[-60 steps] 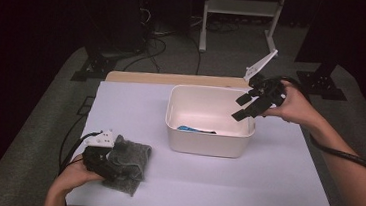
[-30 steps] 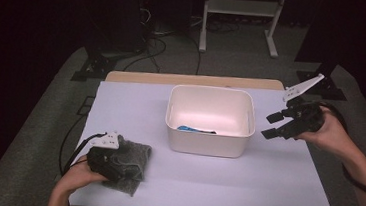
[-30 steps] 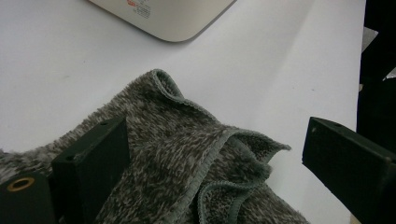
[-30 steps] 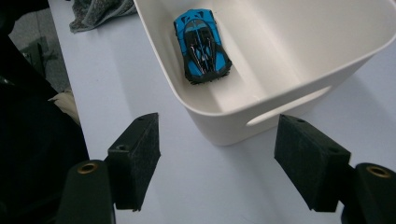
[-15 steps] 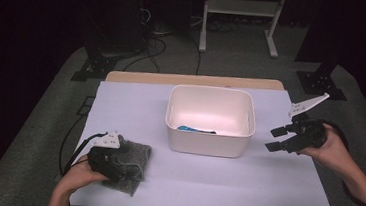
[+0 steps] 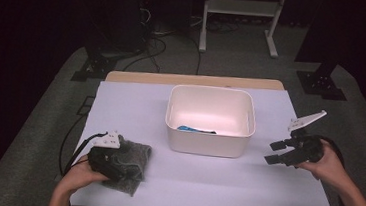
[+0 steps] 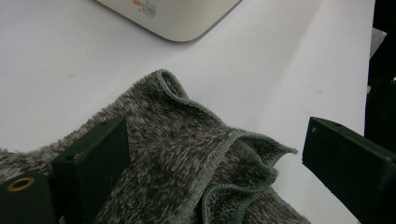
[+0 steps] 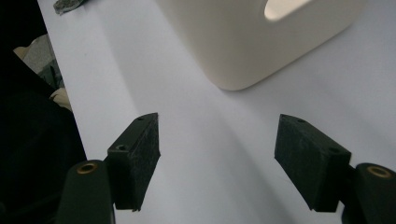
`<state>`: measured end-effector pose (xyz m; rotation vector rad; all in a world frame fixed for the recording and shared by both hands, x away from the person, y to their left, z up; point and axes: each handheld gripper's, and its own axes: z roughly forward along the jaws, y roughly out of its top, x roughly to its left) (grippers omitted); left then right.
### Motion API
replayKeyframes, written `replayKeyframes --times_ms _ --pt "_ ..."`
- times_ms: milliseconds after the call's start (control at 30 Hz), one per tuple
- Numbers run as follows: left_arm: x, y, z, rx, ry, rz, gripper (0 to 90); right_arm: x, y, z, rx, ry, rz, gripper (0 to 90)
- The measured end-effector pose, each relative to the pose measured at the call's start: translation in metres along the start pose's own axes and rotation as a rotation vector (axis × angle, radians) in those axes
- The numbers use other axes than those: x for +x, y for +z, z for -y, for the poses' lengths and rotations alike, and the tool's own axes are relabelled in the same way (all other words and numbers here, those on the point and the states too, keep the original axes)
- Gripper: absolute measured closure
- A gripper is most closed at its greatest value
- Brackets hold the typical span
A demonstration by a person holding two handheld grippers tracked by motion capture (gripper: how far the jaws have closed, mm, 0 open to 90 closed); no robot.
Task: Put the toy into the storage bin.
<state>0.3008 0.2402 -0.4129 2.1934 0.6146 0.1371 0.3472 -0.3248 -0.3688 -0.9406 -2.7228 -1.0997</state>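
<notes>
The left gripper (image 6: 108,159) rests on the cloth (image 6: 133,163) at the near left corner of the table (image 6: 204,185). In the left gripper view its jaws stand wide, one pad lying on the pile, the other off to the side above bare table; nothing is pinched between them. The cloth (image 7: 187,154) is a grey, fuzzy towel, crumpled into loose folds with a stitched hem (image 7: 219,154) curling up. By the look of it, it is light and limp, will sag and unfold when lifted, and will not slip much on the pads. A sound hold is likely a raised fold or the doubled hem, where the jaws can close on several layers. Bunched as it is, it has no clear long axis; one corner points toward the bin (image 6: 210,120).

Farther right, the right gripper (image 6: 279,154) hangs just over the table, jaws wide and empty, aimed toward the bin's side. The white bin sits mid-table, with something blue (image 6: 193,129) at its bottom.
</notes>
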Motion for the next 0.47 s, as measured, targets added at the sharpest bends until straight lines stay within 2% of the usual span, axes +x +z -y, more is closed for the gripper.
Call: replayKeyframes --times_ms 467 --pt "-0.001 0.001 -0.001 -0.006 0.001 0.006 6.6 -0.003 0.016 0.025 -0.016 0.041 -0.019 28.0"
